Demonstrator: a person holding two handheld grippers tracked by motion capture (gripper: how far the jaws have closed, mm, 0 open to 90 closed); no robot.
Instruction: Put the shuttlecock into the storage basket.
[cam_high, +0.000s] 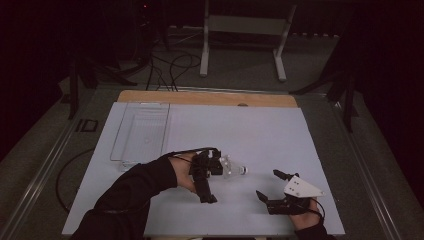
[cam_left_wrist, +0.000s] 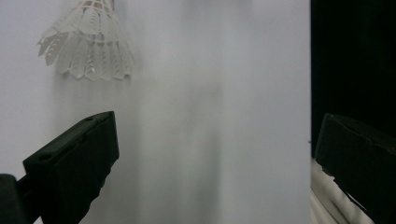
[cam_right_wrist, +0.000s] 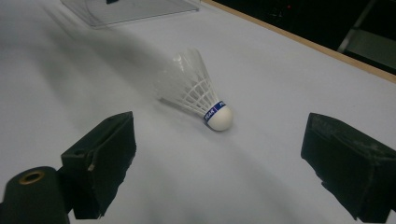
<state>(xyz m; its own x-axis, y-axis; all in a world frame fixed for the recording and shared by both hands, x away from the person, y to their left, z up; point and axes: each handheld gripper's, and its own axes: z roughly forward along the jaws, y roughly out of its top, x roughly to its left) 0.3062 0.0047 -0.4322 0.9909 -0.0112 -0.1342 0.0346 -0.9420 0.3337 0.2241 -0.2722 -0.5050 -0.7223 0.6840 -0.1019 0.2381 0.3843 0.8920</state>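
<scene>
A white feathered shuttlecock (cam_high: 233, 167) with a white cork and a blue band lies on its side on the white table cover (cam_high: 250, 130), cork pointing right. My left gripper (cam_high: 216, 180) is just left of it, open with its jaws wide apart and nothing between them. In the left gripper view the shuttlecock (cam_left_wrist: 88, 46) lies ahead at the upper left, beyond the left gripper (cam_left_wrist: 217, 140). My right gripper (cam_high: 269, 185) stands open at the lower right, facing the shuttlecock (cam_right_wrist: 196, 93), which lies a short way ahead of the right gripper (cam_right_wrist: 219, 140).
A clear plastic tray (cam_high: 142, 132) sits at the back left of the cover. A wooden strip (cam_high: 207, 97) runs along the table's far edge. A white stand (cam_high: 245, 25) and cables are on the floor behind. The table's near edge (cam_left_wrist: 310, 93) is close by.
</scene>
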